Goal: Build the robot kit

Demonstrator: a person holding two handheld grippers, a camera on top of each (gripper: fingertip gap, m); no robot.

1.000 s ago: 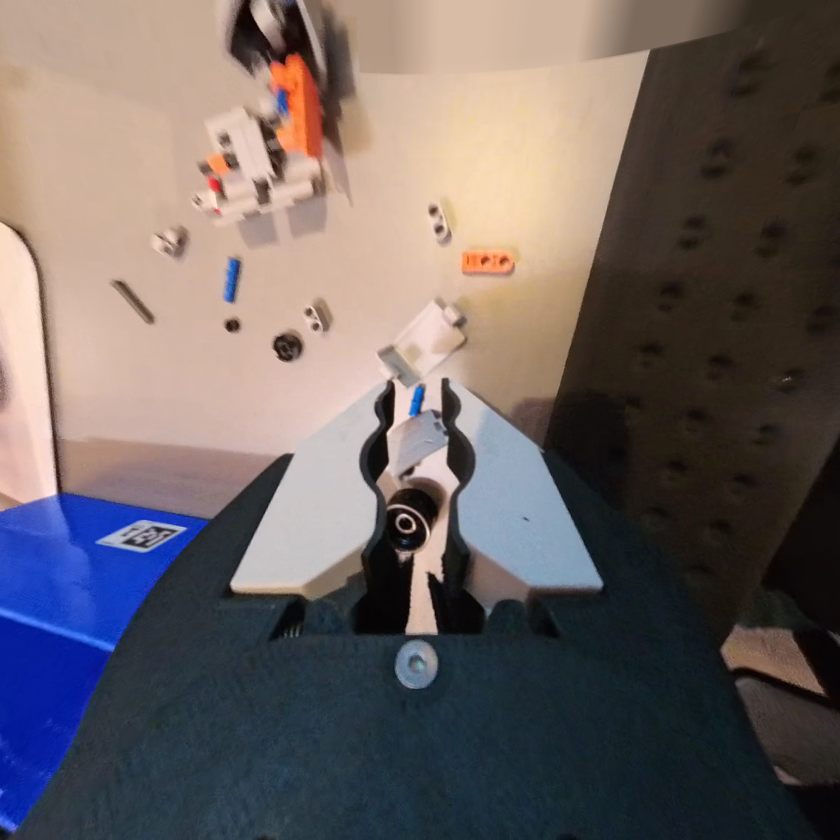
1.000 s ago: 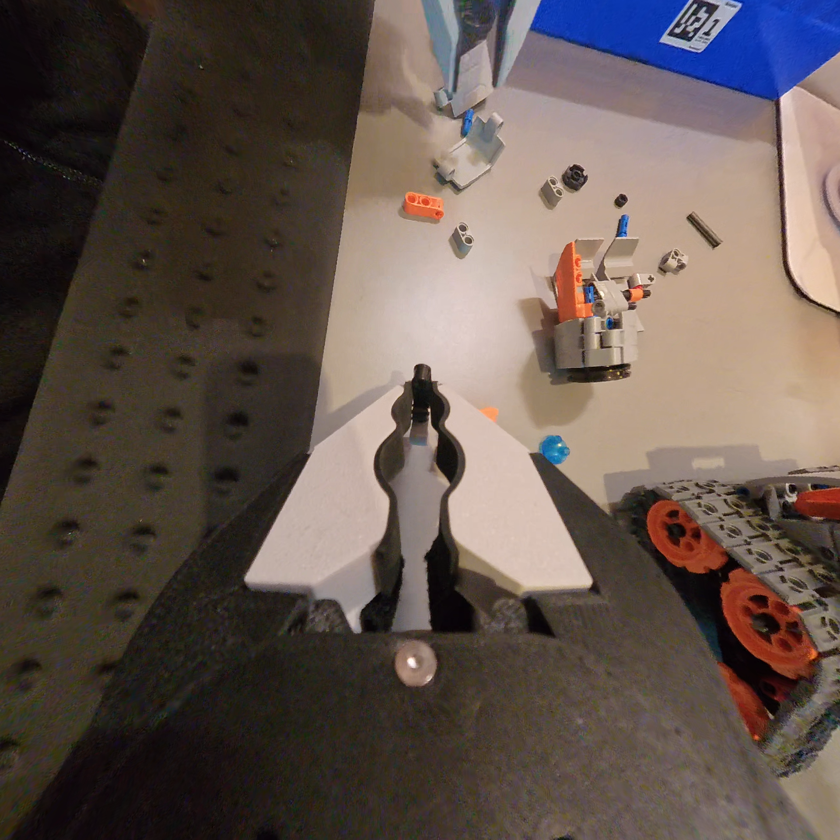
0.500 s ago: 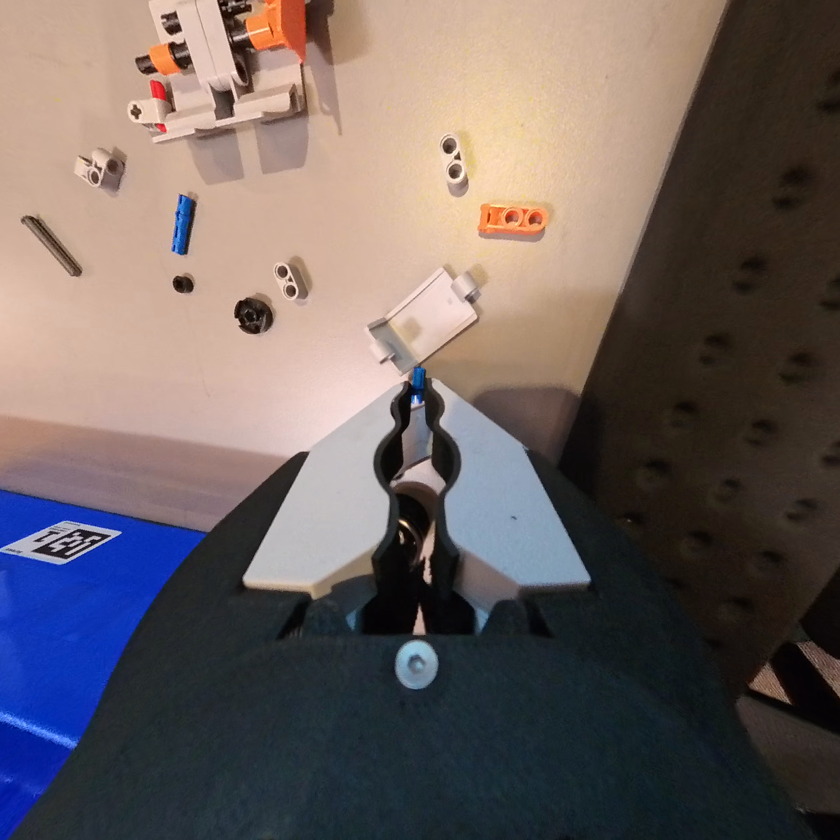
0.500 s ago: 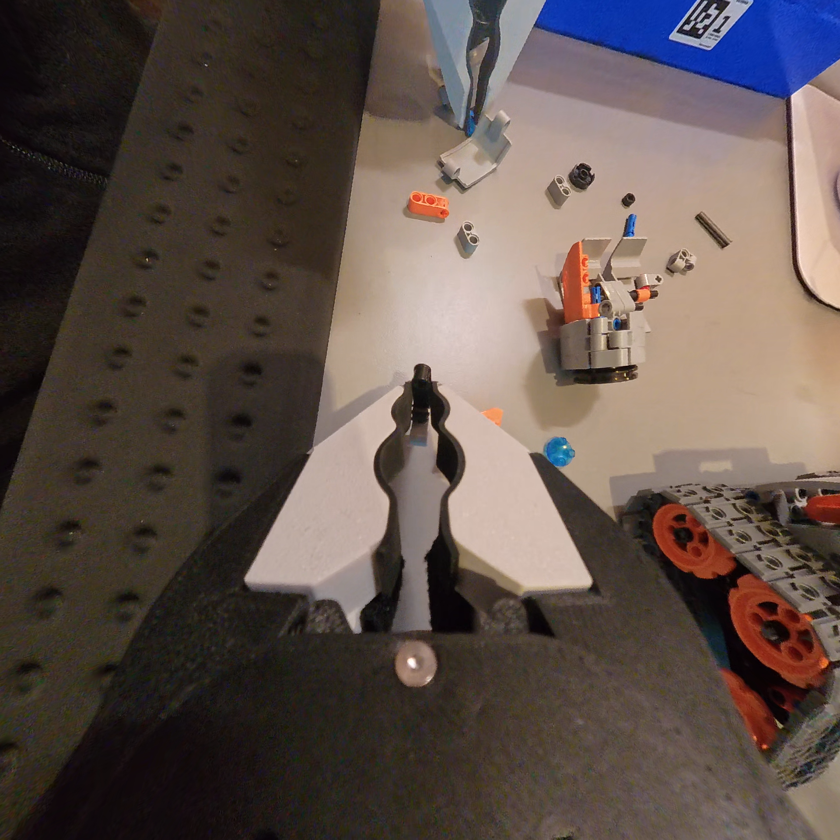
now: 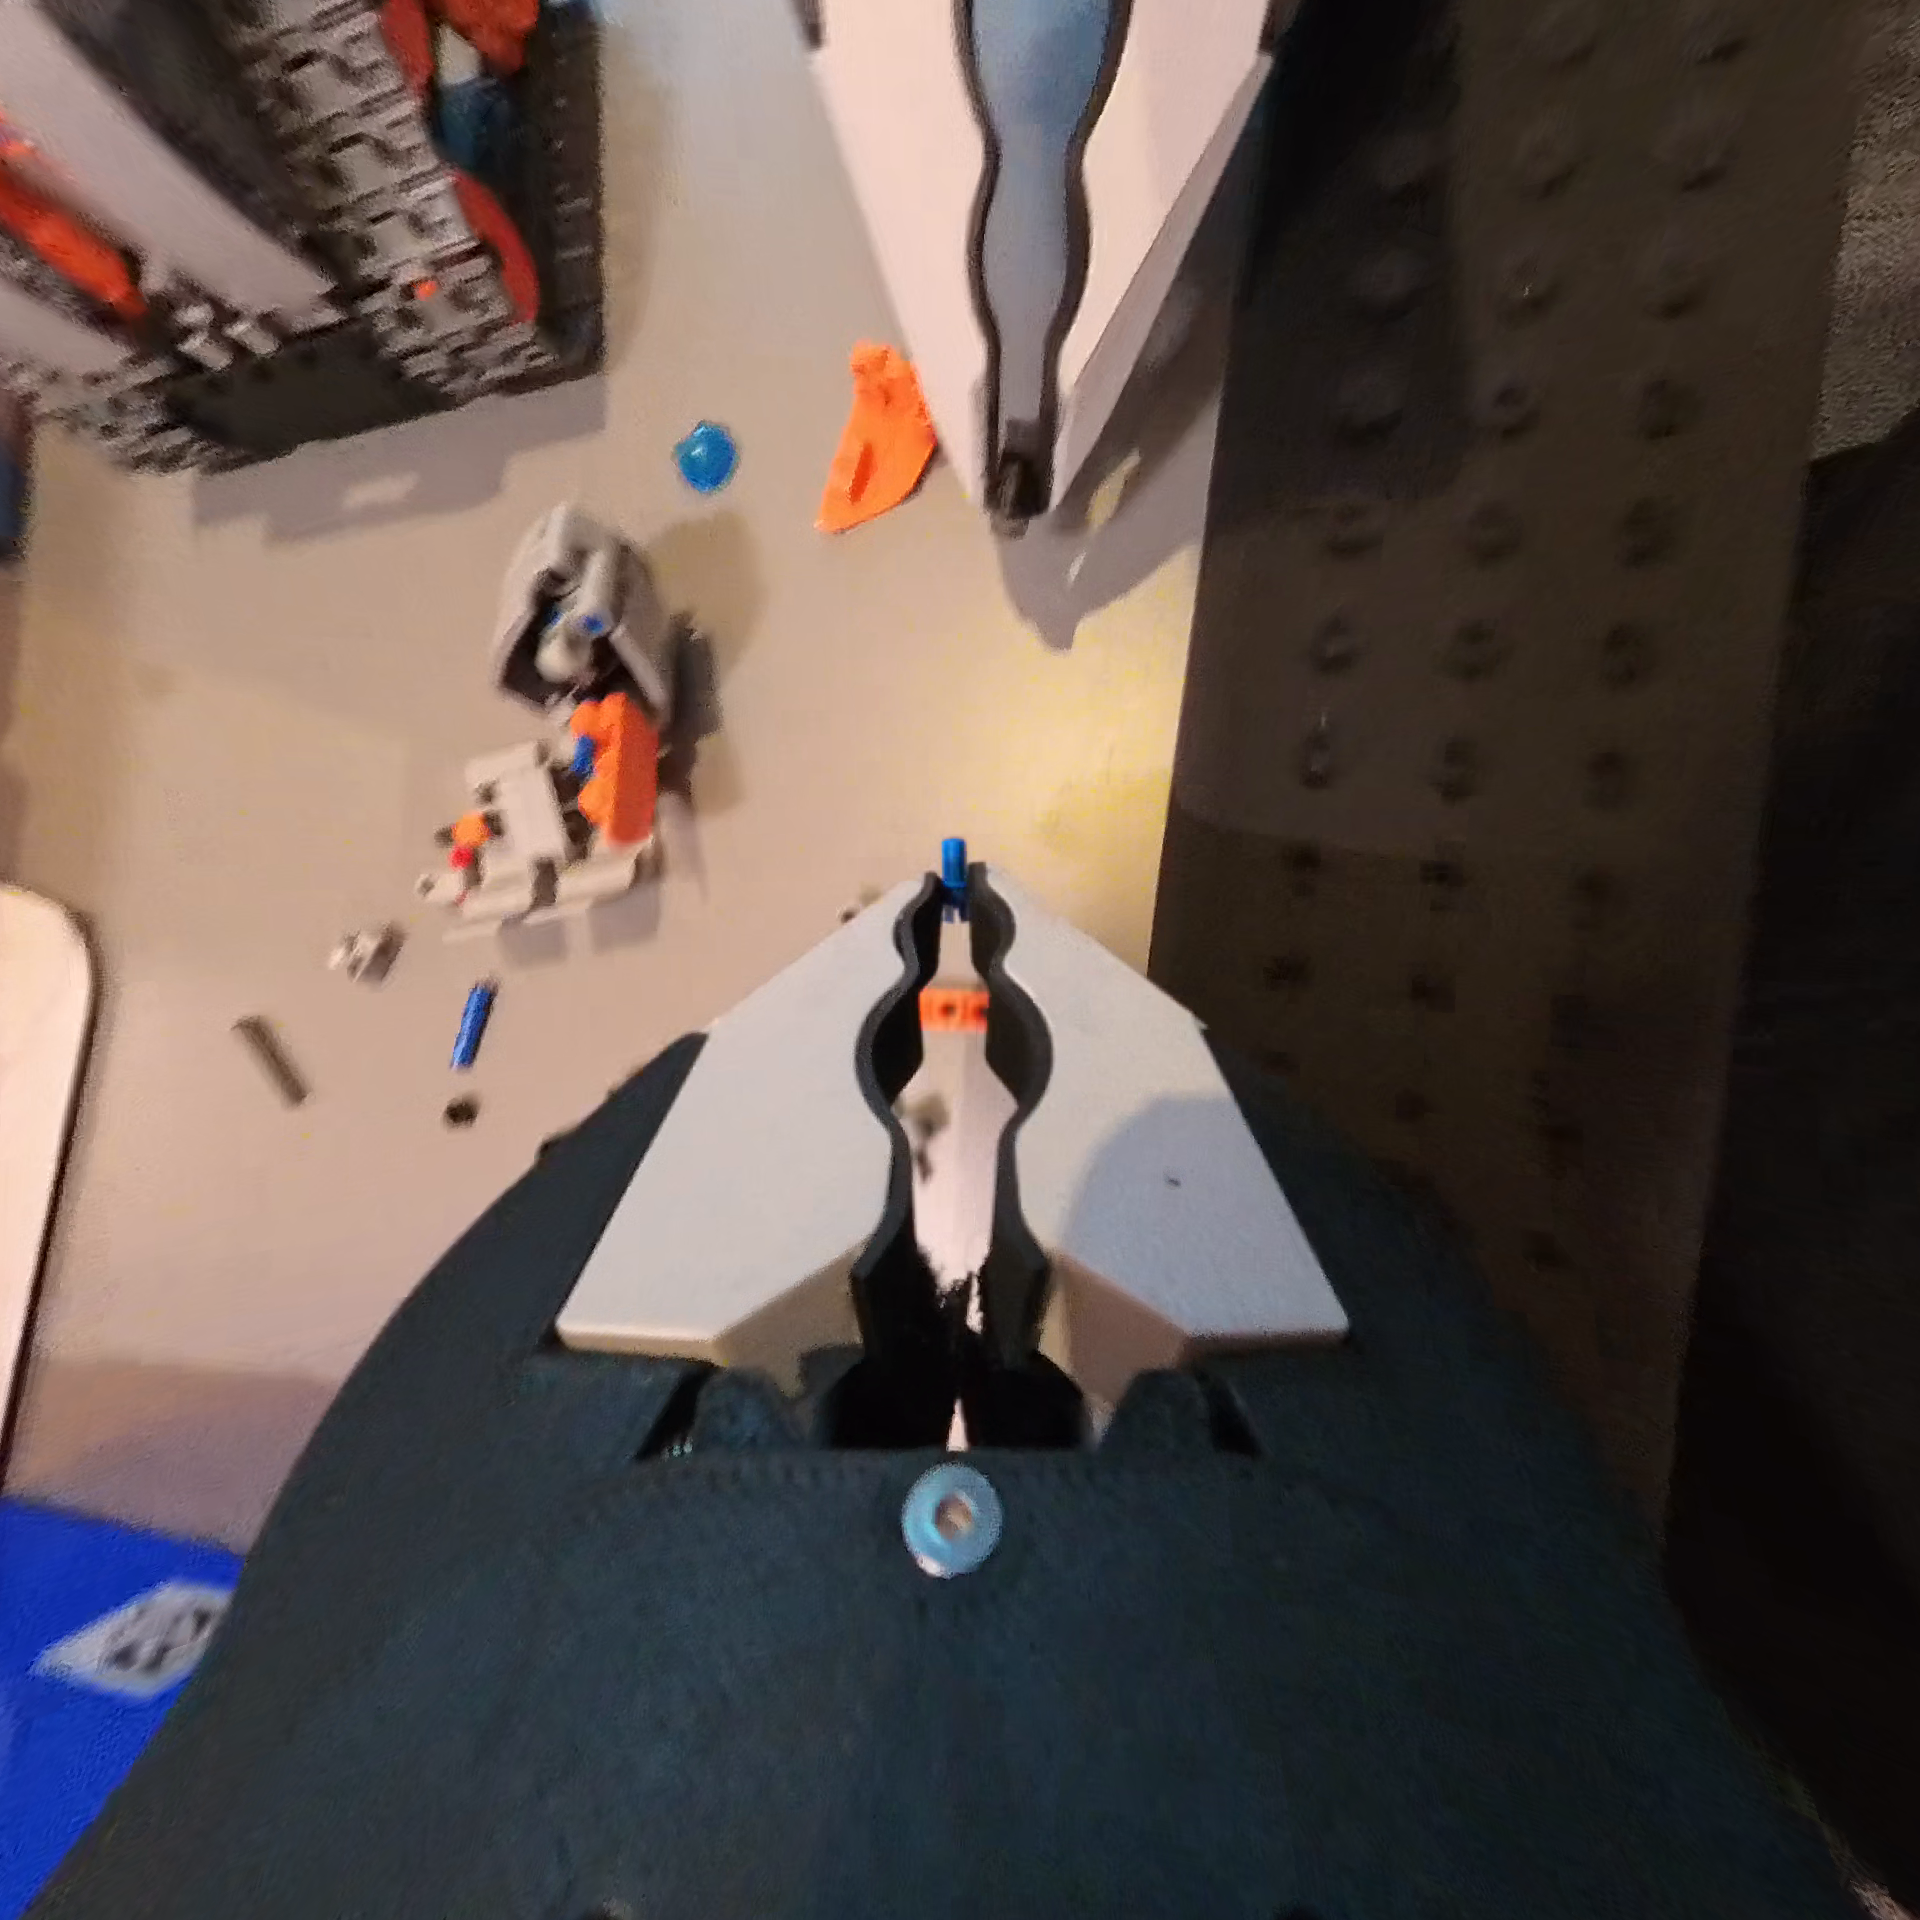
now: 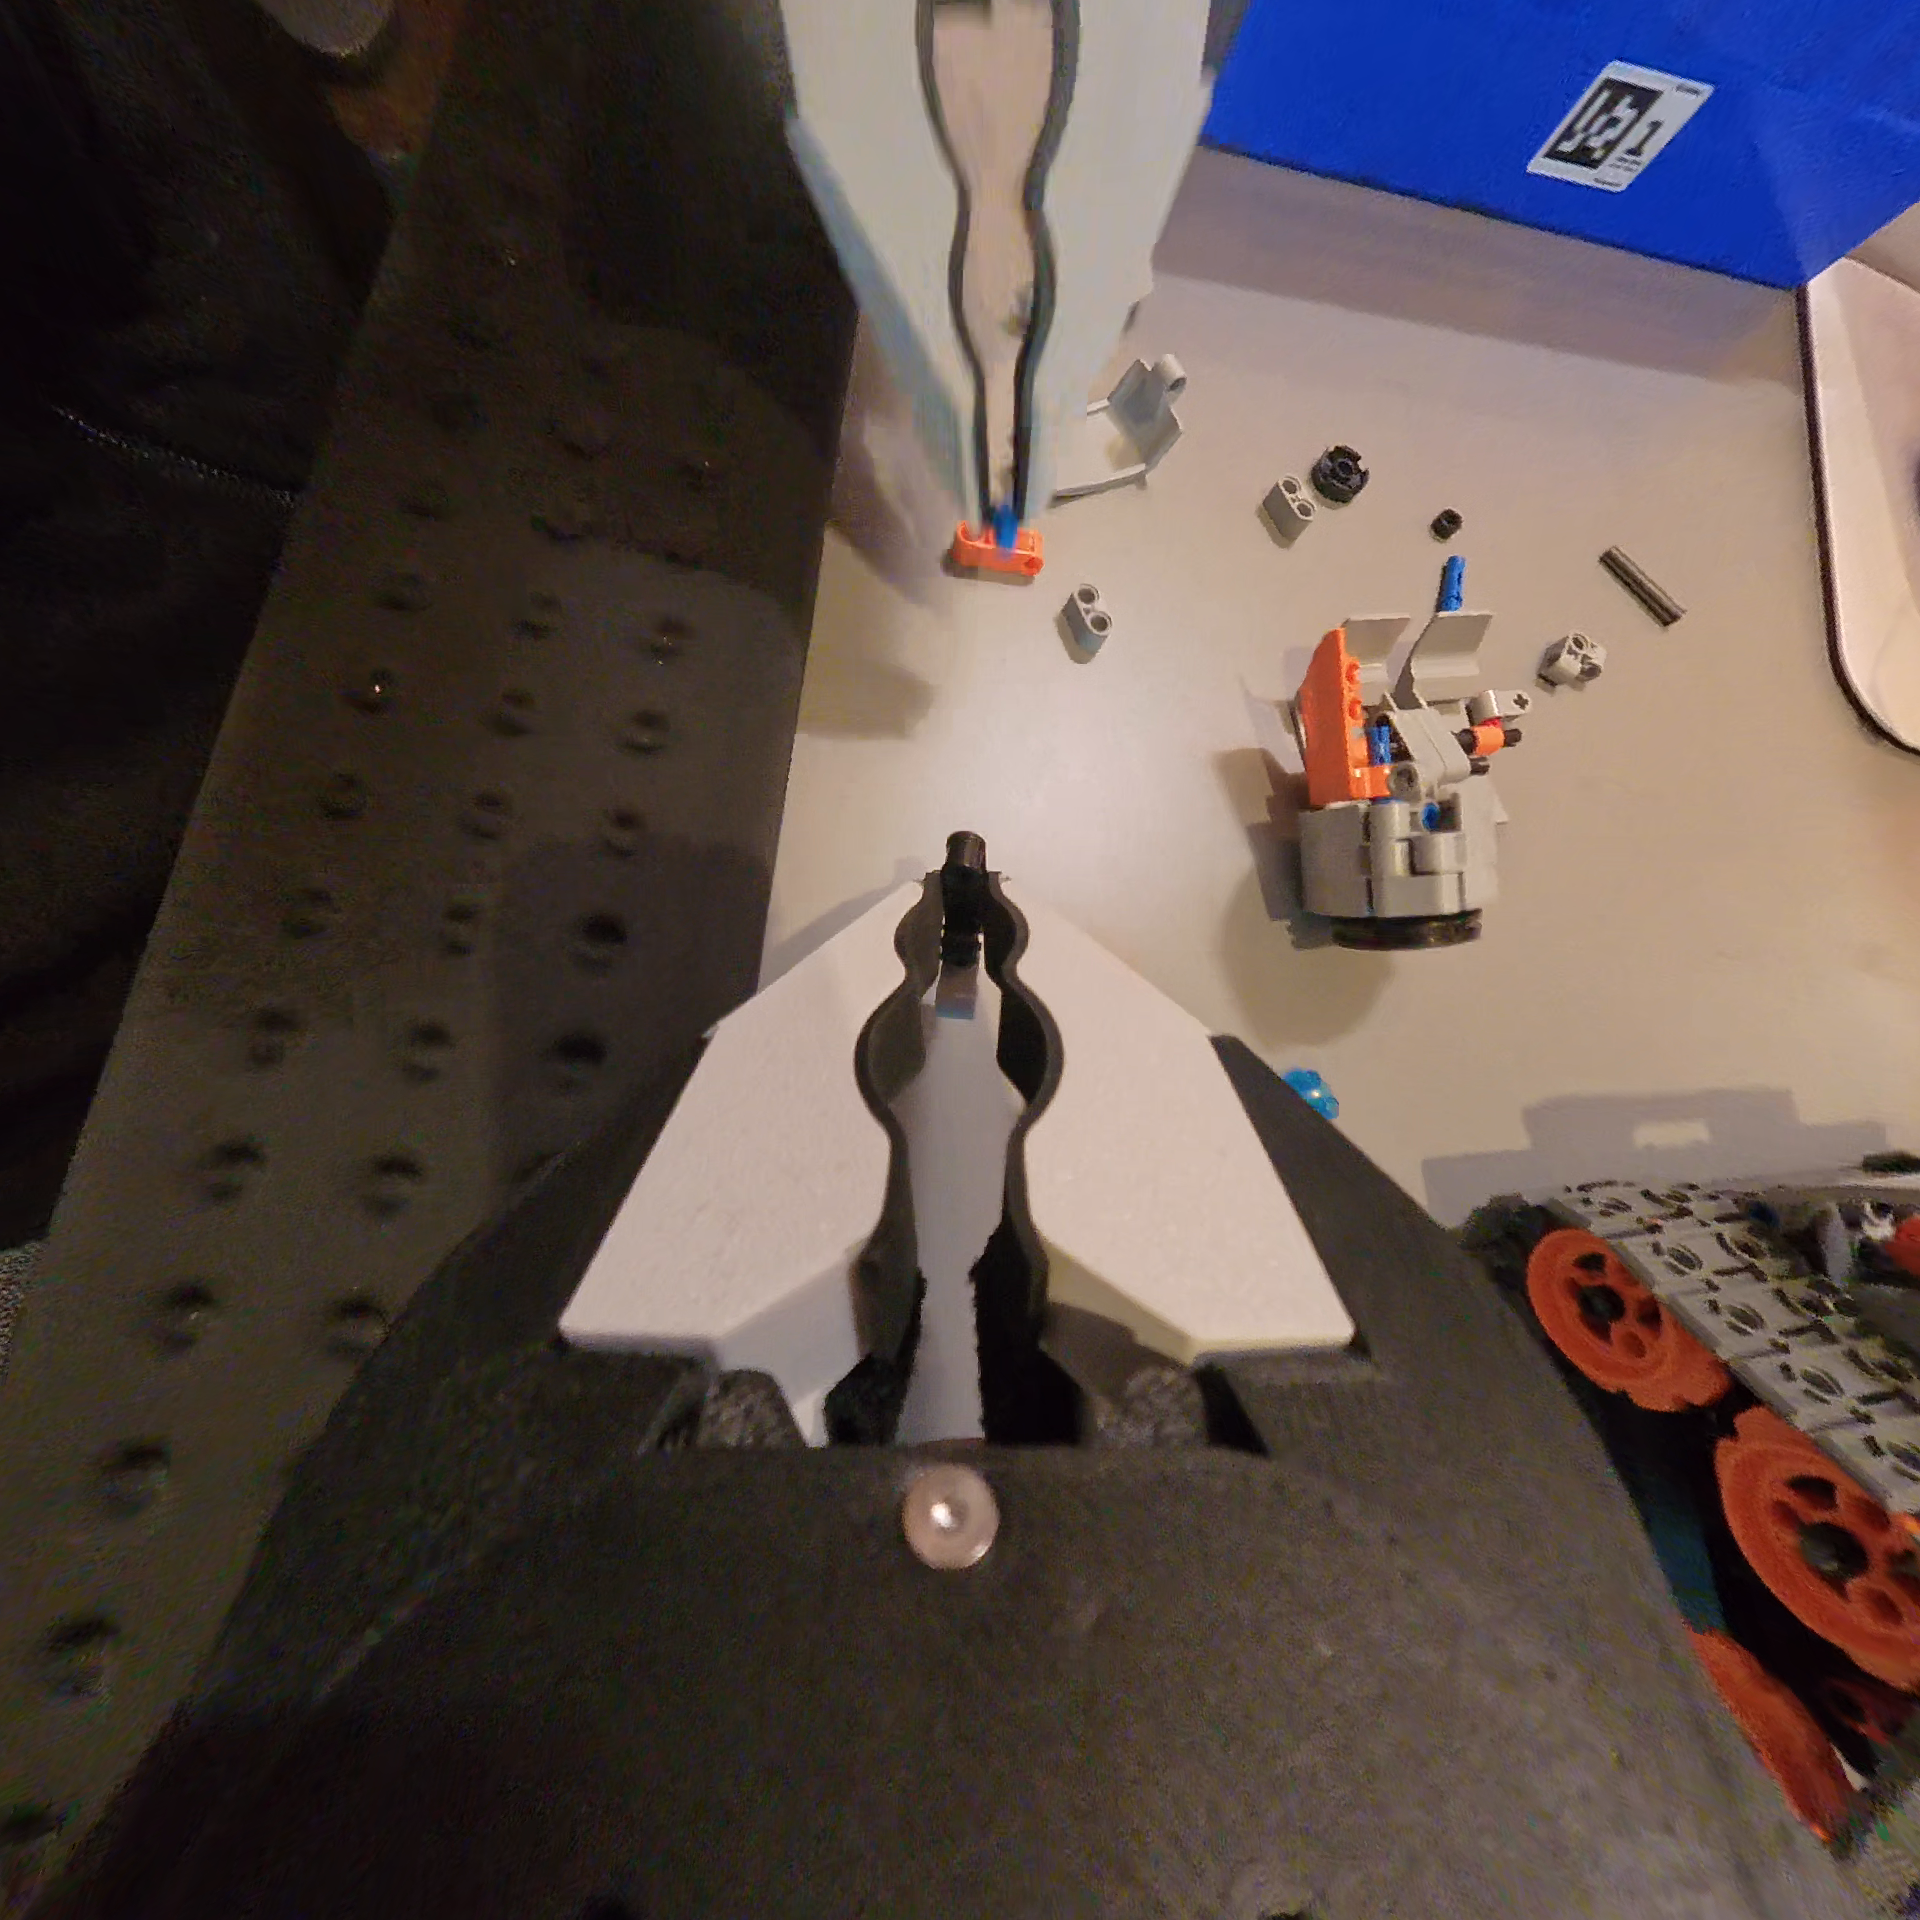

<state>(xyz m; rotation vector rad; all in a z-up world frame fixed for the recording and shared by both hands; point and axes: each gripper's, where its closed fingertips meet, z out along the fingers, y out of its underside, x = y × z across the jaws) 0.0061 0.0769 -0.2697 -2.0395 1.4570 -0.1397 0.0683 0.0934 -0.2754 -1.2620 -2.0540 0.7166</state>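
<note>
Over the beige table (image 6: pixel 1143 831) my left gripper (image 5: pixel 953 883), pinching a blue pin (image 5: pixel 952 871), had swung from the grey panel (image 6: pixel 1138 410) to the orange beam (image 6: pixel 995 549), its tip just above it; my right gripper (image 6: pixel 964 883) stayed clamped on a black pin (image 6: pixel 963 868).

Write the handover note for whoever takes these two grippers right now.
Left gripper: shut on a small blue pin, its tip over the orange three-hole beam on the table.
Right gripper: shut on a black pin, held above the table.
Nearby: grey-and-orange sub-assembly, tracked vehicle, loose connectors, blue box.
Whether the blue pin is seated in the beam cannot be told.
</note>
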